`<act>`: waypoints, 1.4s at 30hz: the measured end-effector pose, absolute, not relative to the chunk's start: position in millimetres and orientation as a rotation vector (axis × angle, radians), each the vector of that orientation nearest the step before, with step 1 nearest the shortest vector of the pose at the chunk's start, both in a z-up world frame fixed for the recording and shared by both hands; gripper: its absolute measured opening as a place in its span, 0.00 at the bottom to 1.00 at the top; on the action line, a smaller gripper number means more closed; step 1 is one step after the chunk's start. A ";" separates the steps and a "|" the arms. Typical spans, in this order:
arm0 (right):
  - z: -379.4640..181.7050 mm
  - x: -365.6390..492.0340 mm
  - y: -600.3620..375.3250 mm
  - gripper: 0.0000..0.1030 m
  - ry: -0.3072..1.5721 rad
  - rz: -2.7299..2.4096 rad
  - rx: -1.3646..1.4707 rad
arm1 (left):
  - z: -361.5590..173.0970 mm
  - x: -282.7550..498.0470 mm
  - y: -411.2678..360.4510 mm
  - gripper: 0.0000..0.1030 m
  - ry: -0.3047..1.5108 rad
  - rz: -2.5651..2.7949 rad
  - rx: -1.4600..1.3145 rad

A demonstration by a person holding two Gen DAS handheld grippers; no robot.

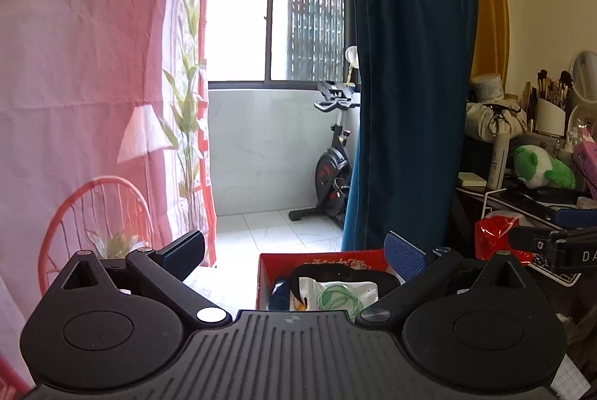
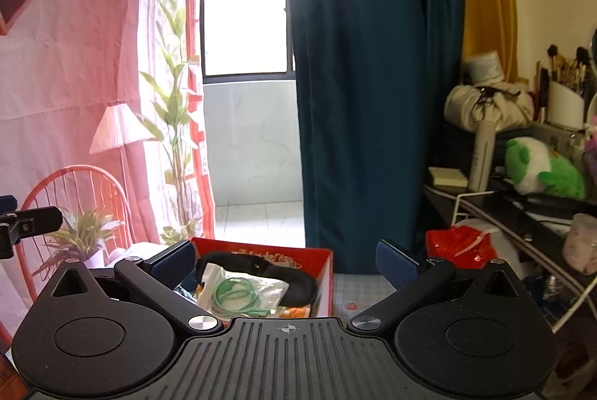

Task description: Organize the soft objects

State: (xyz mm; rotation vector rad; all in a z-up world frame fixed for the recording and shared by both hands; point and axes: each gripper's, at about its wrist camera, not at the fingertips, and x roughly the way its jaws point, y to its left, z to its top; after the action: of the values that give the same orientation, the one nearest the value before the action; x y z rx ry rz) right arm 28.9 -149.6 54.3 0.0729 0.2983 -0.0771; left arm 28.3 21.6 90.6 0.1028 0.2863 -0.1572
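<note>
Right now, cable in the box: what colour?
Green cable, coiled in the red box; clearest in right wrist view.

A lived-in home bedroom: a dark teal curtain (image 1: 410, 83) hangs mid-room. Left of it, an exercise bike (image 1: 332, 168) stands below the window; right of it, makeup brushes (image 1: 552, 90) and a green plush toy (image 1: 543, 168) crowd a dresser.

White tiled floor (image 1: 268, 224) carries a black exercise bike (image 1: 332, 172). Open red cardboard box (image 2: 321, 256) sits on a pale grid-patterned surface (image 2: 358, 288); what's under it is otherwise hidden. Cluttered dark desk (image 2: 496, 209) on the right holds a green-and-white plush toy (image 2: 541, 168), a yellow sticky-note pad (image 2: 447, 177) and an upright white bottle (image 2: 481, 157).
</note>
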 end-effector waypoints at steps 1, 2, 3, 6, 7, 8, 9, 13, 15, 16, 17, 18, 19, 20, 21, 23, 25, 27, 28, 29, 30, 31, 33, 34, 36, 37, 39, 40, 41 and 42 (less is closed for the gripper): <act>55.2 25.5 -149.3 1.00 0.298 -0.085 0.073 | 93.5 23.2 21.2 1.00 0.282 -0.149 0.114; 55.9 22.3 -148.9 1.00 0.296 -0.092 0.072 | 95.0 19.8 20.7 1.00 0.278 -0.141 0.121; 56.3 19.9 -148.1 1.00 0.294 -0.094 0.070 | 96.1 17.8 20.2 1.00 0.275 -0.139 0.123; 57.0 16.4 -147.2 1.00 0.294 -0.096 0.072 | 98.6 15.1 20.2 1.00 0.276 -0.136 0.118; 57.4 15.8 -147.0 1.00 0.294 -0.096 0.073 | 98.6 15.5 20.6 1.00 0.276 -0.132 0.117; 57.5 15.3 -147.0 1.00 0.293 -0.099 0.073 | 98.3 15.7 20.6 1.00 0.277 -0.129 0.118; 57.5 15.2 -147.0 1.00 0.293 -0.099 0.072 | 97.8 16.1 20.5 1.00 0.280 -0.126 0.118; 56.3 16.5 -148.6 1.00 0.296 -0.105 0.078 | 95.1 17.0 21.1 1.00 0.286 -0.123 0.121; 55.2 16.5 -150.2 1.00 0.298 -0.109 0.081 | 94.9 18.2 20.7 1.00 0.291 -0.122 0.121; 54.7 16.3 -150.5 1.00 0.299 -0.111 0.082 | 94.8 18.3 21.6 1.00 0.293 -0.121 0.120; 54.2 16.1 -150.7 1.00 0.300 -0.112 0.084 | 94.4 18.6 21.7 1.00 0.295 -0.120 0.120; 54.1 15.5 -150.0 1.00 0.301 -0.112 0.084 | 94.3 19.3 21.7 1.00 0.297 -0.120 0.120; 53.9 15.8 -150.0 1.00 0.304 -0.114 0.083 | 94.0 19.4 21.4 1.00 0.299 -0.119 0.120; 53.6 15.8 -149.9 1.00 0.305 -0.115 0.082 | 93.4 19.7 21.3 1.00 0.301 -0.119 0.120; 53.5 16.1 -150.0 1.00 0.307 -0.116 0.081 | 92.8 19.9 21.2 1.00 0.303 -0.119 0.121; 53.3 16.4 -149.7 1.00 0.309 -0.118 0.082 | 91.6 20.2 21.3 1.00 0.308 -0.120 0.122; 52.9 16.2 -150.6 1.00 0.308 -0.120 0.085 | 90.4 20.4 20.9 1.00 0.312 -0.121 0.125; 52.9 16.2 -151.8 1.00 0.308 -0.125 0.088 | 89.8 20.6 21.0 1.00 0.315 -0.120 0.127; 52.7 16.3 -152.3 1.00 0.309 -0.126 0.089 | 89.6 20.6 21.3 1.00 0.316 -0.121 0.126; 53.1 16.4 -152.2 1.00 0.311 -0.127 0.090 | 89.5 20.3 21.5 1.00 0.316 -0.120 0.126; 52.8 16.2 -152.5 1.00 0.312 -0.127 0.090 | 89.6 20.3 21.6 1.00 0.316 -0.120 0.126; 52.8 16.1 -152.5 1.00 0.311 -0.128 0.090 | 89.6 20.5 21.8 1.00 0.316 -0.121 0.126; 52.7 15.3 -151.6 1.00 0.309 -0.131 0.086 | 89.6 20.6 22.2 1.00 0.317 -0.123 0.125; 52.7 14.9 -151.2 1.00 0.308 -0.133 0.082 | 90.1 20.9 22.3 1.00 0.317 -0.123 0.125; 53.0 14.3 -150.5 1.00 0.305 -0.134 0.077 | 90.0 20.9 22.7 1.00 0.316 -0.123 0.124; 53.1 14.3 -150.4 1.00 0.305 -0.132 0.076 | 89.9 20.8 22.6 1.00 0.317 -0.123 0.124; 53.1 14.1 -150.1 1.00 0.304 -0.132 0.077 | 90.2 21.1 23.0 1.00 0.319 -0.123 0.122; 53.1 14.2 -150.3 1.00 0.304 -0.130 0.076 | 90.5 21.4 23.2 1.00 0.320 -0.124 0.121; 53.1 14.1 -150.1 1.00 0.304 -0.130 0.077 | 90.5 21.2 22.9 1.00 0.320 -0.123 0.120; 53.2 14.1 -150.3 1.00 0.304 -0.131 0.077 | 90.4 21.1 23.0 1.00 0.320 -0.124 0.119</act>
State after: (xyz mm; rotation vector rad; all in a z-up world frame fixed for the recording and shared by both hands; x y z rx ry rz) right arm 14.1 -150.3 53.2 0.0769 0.3043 -0.1311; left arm 21.1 23.0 90.4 0.1188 0.3204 -0.1236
